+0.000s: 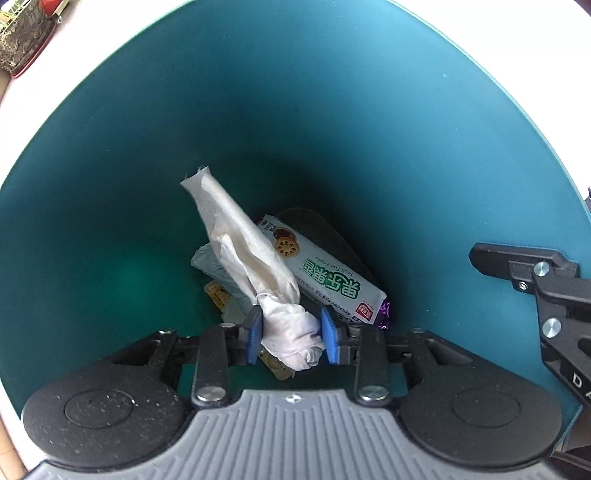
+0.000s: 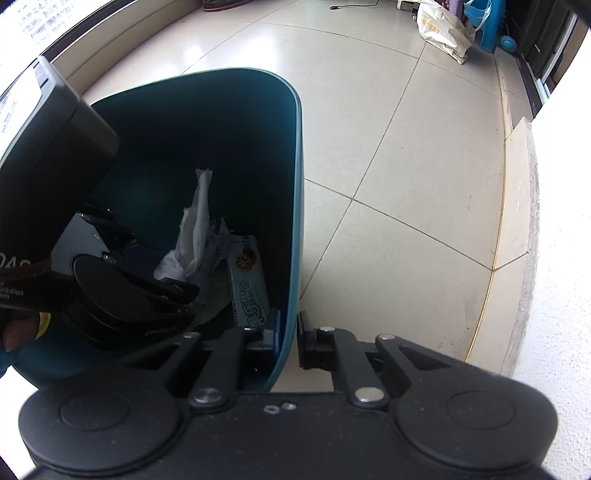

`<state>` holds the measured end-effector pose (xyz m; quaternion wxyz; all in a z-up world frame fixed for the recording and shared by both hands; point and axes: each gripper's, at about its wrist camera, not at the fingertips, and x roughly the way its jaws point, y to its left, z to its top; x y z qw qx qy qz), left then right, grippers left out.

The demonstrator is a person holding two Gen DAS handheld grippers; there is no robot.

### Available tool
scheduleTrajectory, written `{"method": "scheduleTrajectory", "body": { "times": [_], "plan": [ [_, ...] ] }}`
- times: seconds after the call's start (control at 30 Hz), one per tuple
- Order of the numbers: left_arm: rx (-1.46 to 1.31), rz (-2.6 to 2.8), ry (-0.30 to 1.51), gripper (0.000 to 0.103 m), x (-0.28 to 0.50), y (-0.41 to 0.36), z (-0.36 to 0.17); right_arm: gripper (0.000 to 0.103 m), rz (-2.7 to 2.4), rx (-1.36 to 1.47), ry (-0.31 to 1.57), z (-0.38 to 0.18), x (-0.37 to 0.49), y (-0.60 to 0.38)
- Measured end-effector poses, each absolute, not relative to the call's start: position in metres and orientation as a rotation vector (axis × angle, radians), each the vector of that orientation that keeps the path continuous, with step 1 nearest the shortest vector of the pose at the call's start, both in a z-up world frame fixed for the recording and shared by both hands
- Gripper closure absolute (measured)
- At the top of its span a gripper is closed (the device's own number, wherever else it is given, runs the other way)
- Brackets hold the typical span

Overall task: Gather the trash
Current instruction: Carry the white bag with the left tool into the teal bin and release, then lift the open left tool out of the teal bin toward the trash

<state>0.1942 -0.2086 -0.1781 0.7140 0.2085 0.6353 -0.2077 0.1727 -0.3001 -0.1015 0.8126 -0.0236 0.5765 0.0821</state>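
Left wrist: left gripper (image 1: 291, 336) pinches crumpled tissue (image 1: 255, 273) inside bin (image 1: 110, 184).

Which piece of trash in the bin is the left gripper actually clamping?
The white crumpled tissue: its knotted end sits between the left gripper pads. The green-lettered snack wrapper and purple foil scrap lie loose in the teal bin.

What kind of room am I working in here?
Probably a home living area. The teal plastic trash bin stands on a glossy beige tiled floor, with a crumpled cream plastic shopping bag and a blue plastic stool against the far wall.
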Motion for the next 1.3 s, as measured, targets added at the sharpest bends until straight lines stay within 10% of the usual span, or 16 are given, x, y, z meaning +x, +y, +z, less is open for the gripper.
{"method": "scheduleTrajectory", "body": {
  "times": [0.1,1.3],
  "plan": [
    [0.452,-0.462,1.375,0.043,0.191,-0.209,-0.174,0.095,0.176,-0.048,1.232,-0.101,0.173,-0.3],
    [0.144,-0.407,1.008,0.031,0.176,-0.08,-0.028,0.097,0.149,-0.046,1.244,-0.102,0.174,-0.301]
  ]
}}
